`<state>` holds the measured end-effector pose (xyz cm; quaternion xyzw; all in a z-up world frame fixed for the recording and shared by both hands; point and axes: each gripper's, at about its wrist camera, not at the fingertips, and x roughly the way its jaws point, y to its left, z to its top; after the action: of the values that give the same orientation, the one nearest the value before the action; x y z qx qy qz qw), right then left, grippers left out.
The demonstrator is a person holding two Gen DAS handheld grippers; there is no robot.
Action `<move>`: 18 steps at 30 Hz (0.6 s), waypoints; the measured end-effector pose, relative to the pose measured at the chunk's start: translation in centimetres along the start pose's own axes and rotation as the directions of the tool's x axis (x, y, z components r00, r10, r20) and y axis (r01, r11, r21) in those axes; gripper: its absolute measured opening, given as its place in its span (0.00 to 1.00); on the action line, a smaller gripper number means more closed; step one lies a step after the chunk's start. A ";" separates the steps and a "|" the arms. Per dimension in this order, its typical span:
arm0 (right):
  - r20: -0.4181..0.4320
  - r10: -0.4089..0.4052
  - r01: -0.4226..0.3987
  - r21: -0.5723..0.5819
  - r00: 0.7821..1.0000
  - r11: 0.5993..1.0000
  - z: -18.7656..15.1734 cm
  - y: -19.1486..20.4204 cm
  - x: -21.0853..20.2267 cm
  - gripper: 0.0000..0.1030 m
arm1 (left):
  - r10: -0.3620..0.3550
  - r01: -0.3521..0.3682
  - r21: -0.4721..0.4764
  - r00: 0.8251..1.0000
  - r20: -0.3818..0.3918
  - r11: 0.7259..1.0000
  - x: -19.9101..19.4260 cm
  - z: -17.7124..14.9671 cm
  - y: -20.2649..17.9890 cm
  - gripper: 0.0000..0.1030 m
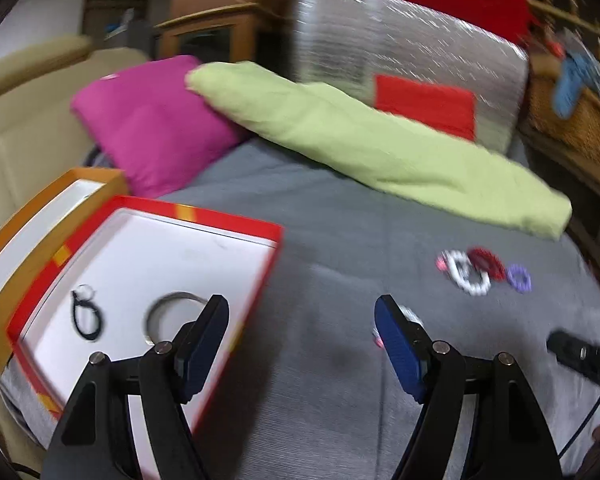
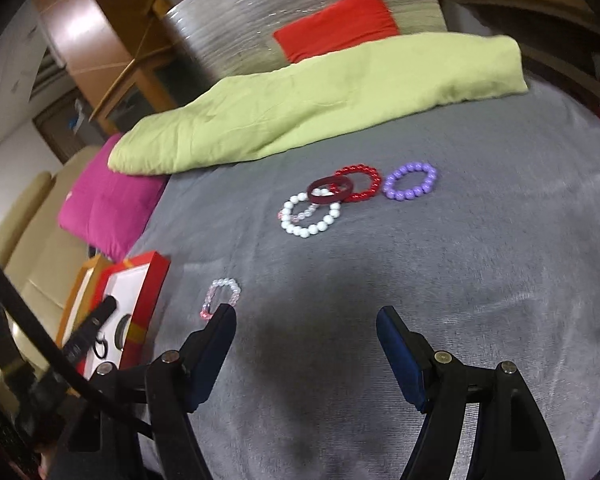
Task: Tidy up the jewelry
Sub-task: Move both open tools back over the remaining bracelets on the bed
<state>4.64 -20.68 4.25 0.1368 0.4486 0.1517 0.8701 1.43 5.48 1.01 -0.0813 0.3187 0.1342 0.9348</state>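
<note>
My left gripper (image 1: 300, 308) is open and empty, hovering by the corner of the red box (image 1: 276, 234). A black cord ring (image 1: 86, 316) and a grey bangle (image 1: 168, 304) lie on the box's white floor. My right gripper (image 2: 306, 314) is open and empty above the grey blanket (image 2: 480, 280). A clear pink bead bracelet (image 2: 222, 294) lies just beyond its left fingertip. Farther off lie a white bead bracelet (image 2: 310, 216), a dark red bangle (image 2: 330, 192), a red bead bracelet (image 2: 360, 182) and a purple one (image 2: 410, 181).
An orange box (image 1: 100, 178) stands behind the red one at the bed's left edge. A green folded blanket (image 2: 320, 108) and a pink pillow (image 2: 108, 208) lie at the back, with a silver bag (image 2: 300, 4) behind them. A beige sofa (image 1: 24, 152) is left.
</note>
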 end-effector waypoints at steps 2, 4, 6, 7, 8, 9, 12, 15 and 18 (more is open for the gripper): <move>-0.010 0.012 -0.011 0.019 1.000 1.000 0.0 -0.3 0.3 0.74 | 0.001 -0.001 0.035 1.000 -0.011 0.999 0.3 -0.3 -0.8 0.74; -0.015 0.016 -0.016 0.024 1.000 1.000 0.0 -0.5 0.5 0.74 | 0.003 -0.003 0.039 1.000 -0.020 0.999 0.7 -0.4 -0.8 0.74; -0.015 0.025 -0.024 0.031 1.000 0.999 -0.1 -0.5 0.5 0.74 | -0.005 0.006 0.015 0.999 -0.038 1.000 1.1 -0.3 -0.3 0.74; -0.014 0.028 -0.028 0.033 0.999 0.999 -0.1 -0.6 0.4 0.74 | -0.010 0.010 -0.001 0.999 -0.046 1.000 1.3 -0.3 -0.1 0.74; -0.015 0.032 -0.032 0.033 0.999 0.999 -0.2 -0.5 0.4 0.74 | -0.017 0.016 -0.017 0.998 -0.055 1.000 1.4 -0.3 0.1 0.74; -0.017 0.035 -0.035 0.031 0.999 0.999 -0.2 -0.5 0.4 0.74 | -0.024 0.023 -0.029 0.998 -0.061 0.999 1.5 -0.3 0.3 0.74; -0.022 0.022 -0.021 0.013 1.000 1.000 -0.4 0.0 0.8 0.74 | -0.035 0.032 -0.061 0.998 -0.057 0.998 1.6 -0.3 0.9 0.74; -0.012 0.005 -0.005 -0.006 1.000 1.000 -0.7 0.4 0.6 0.74 | -0.069 0.064 -0.084 0.996 -0.059 0.994 1.3 -0.3 1.3 0.74; 0.012 -0.013 0.013 -0.025 1.000 1.000 -0.7 0.7 0.3 0.74 | -0.094 0.091 -0.090 0.995 -0.037 0.992 1.0 -0.1 1.4 0.74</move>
<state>4.17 -19.87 3.91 0.1236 0.4421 0.1508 0.8755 1.65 6.97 0.21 -0.1398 0.3276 0.1030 0.9287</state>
